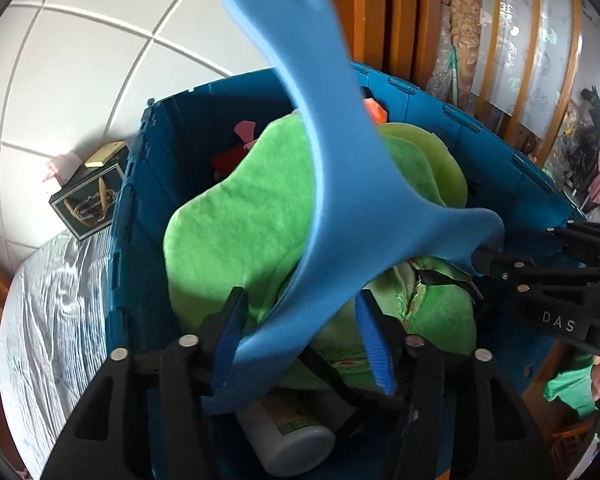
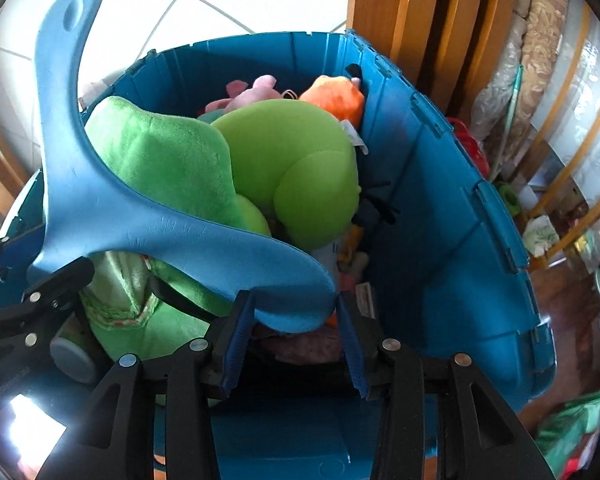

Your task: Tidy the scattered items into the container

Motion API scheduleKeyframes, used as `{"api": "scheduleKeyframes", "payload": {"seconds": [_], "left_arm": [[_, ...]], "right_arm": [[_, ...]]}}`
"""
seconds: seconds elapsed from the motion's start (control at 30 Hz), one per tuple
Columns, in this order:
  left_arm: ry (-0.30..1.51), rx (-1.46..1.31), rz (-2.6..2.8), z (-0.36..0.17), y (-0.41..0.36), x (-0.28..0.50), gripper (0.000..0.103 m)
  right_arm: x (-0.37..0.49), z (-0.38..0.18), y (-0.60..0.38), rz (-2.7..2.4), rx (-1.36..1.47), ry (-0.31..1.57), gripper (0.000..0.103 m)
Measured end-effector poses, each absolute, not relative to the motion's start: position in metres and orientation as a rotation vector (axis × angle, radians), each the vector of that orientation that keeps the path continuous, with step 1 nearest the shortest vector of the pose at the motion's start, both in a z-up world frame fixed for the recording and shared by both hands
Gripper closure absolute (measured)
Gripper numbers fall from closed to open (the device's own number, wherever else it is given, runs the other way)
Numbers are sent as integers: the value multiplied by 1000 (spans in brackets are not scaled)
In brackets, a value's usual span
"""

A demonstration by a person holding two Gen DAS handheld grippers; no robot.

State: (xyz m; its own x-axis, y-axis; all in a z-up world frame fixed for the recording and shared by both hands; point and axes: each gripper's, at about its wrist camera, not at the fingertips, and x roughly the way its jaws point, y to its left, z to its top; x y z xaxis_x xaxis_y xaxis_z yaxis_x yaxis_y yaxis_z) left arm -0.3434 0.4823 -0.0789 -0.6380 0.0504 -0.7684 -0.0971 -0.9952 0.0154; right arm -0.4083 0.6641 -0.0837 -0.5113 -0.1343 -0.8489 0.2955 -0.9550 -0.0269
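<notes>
A light blue, three-armed curved plastic piece (image 1: 340, 184) hangs over the open teal crate (image 1: 140, 168). My left gripper (image 1: 296, 340) has its jaws on either side of one arm of the piece. My right gripper (image 2: 296, 344) holds another arm of the blue piece (image 2: 172, 232) between its blue pads (image 2: 236, 340). The right gripper also shows in the left wrist view (image 1: 540, 280), at the piece's far tip. The crate (image 2: 440, 208) is full of green plush toys (image 2: 292, 168), a pink one (image 2: 256, 92) and an orange one (image 2: 336, 98). A white bottle (image 1: 288, 436) lies under my left gripper.
A dark box (image 1: 88, 204) sits on the white tiled floor left of the crate. A silvery quilted sheet (image 1: 52, 320) lies at the lower left. Wooden furniture (image 2: 412, 12) stands behind the crate. Clutter and bags (image 2: 540, 232) fill the right side.
</notes>
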Motion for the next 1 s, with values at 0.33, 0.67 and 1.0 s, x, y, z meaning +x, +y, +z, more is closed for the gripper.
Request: {"api": "scheduleKeyframes", "payload": {"seconds": [0.33, 0.67, 1.0], "left_arm": [[9, -1129, 2912, -42, 462, -275, 14], [-74, -914, 3012, 4, 418, -177, 0], [-88, -886, 3043, 11, 381, -124, 0]], "right_arm": [[-356, -47, 658, -2613, 1182, 298, 20], [-243, 19, 631, -2690, 878, 231, 0], [-166, 27, 593, -2716, 818, 235, 0]]}}
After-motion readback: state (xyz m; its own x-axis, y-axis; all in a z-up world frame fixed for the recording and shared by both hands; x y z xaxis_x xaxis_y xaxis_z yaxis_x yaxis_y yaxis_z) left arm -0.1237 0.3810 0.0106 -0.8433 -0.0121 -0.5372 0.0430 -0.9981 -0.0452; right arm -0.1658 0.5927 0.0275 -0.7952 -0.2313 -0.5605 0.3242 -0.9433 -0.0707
